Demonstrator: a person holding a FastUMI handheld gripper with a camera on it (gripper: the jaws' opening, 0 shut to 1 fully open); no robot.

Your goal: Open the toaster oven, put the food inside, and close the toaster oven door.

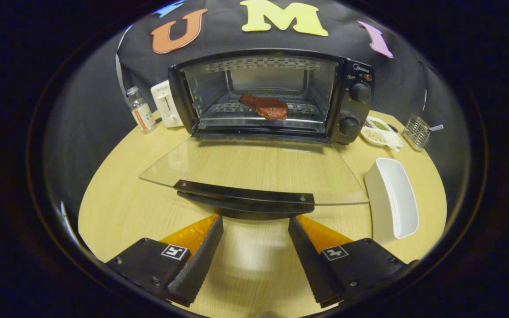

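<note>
While our gripper (256,223) hangs spread wide and empty just short of the door handle (243,197), the oven (272,95) stands open beyond; the meat (264,106) lies on its rack.

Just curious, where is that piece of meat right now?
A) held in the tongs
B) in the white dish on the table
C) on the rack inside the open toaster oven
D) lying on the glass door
C: the piece of meat lies on the rack inside the toaster oven, whose glass door is folded down flat, while the tongs are open just short of the door handle, holding nothing.
</note>
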